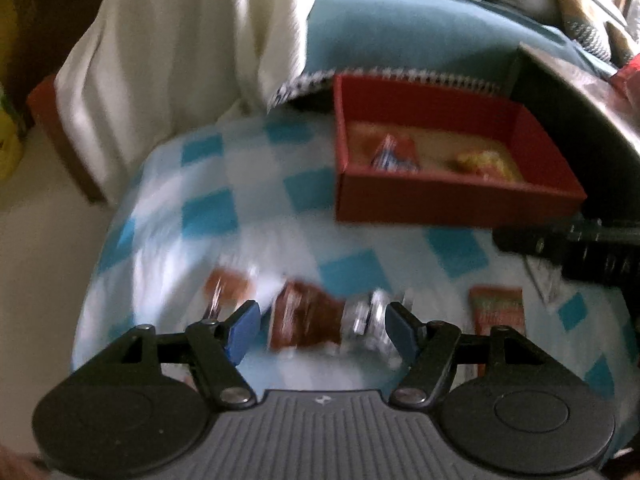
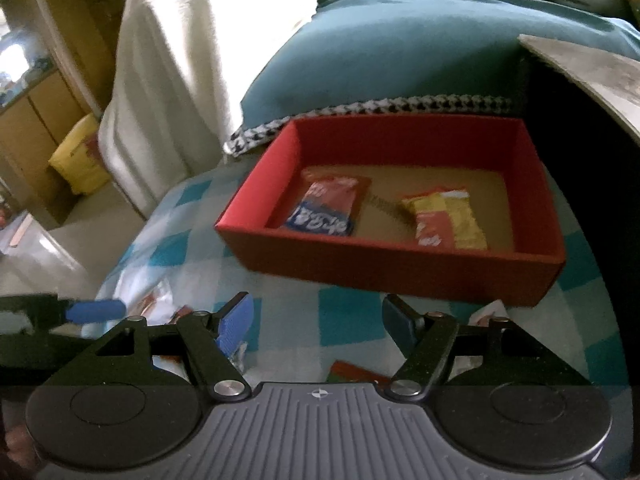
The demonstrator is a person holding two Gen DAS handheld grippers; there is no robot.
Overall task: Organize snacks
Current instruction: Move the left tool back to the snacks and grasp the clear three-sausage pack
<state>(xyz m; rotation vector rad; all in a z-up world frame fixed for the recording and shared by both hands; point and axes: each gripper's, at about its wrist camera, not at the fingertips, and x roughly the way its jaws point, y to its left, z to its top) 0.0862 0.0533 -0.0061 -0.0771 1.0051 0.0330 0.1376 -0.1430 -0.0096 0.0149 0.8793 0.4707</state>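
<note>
A red box (image 2: 400, 268) sits on a blue-and-white checked cloth (image 2: 192, 248); it also shows in the left wrist view (image 1: 452, 200). Inside lie a red-and-blue snack packet (image 2: 326, 208) and a yellow-and-red packet (image 2: 444, 220). My left gripper (image 1: 322, 322) is open, low over a brown snack packet (image 1: 304, 316) with a silvery end that lies between its fingers, blurred. Another brown packet (image 1: 228, 284) and a green-and-orange packet (image 1: 498, 308) lie nearby. My right gripper (image 2: 318, 322) is open and empty, in front of the box; a red packet (image 2: 356, 372) lies under it.
A cream blanket (image 2: 192, 60) hangs at the left and a teal cushion (image 2: 400, 52) lies behind the box. A grey board (image 2: 592, 72) juts in at the right. The right gripper's black body (image 1: 580, 248) shows at the right of the left wrist view.
</note>
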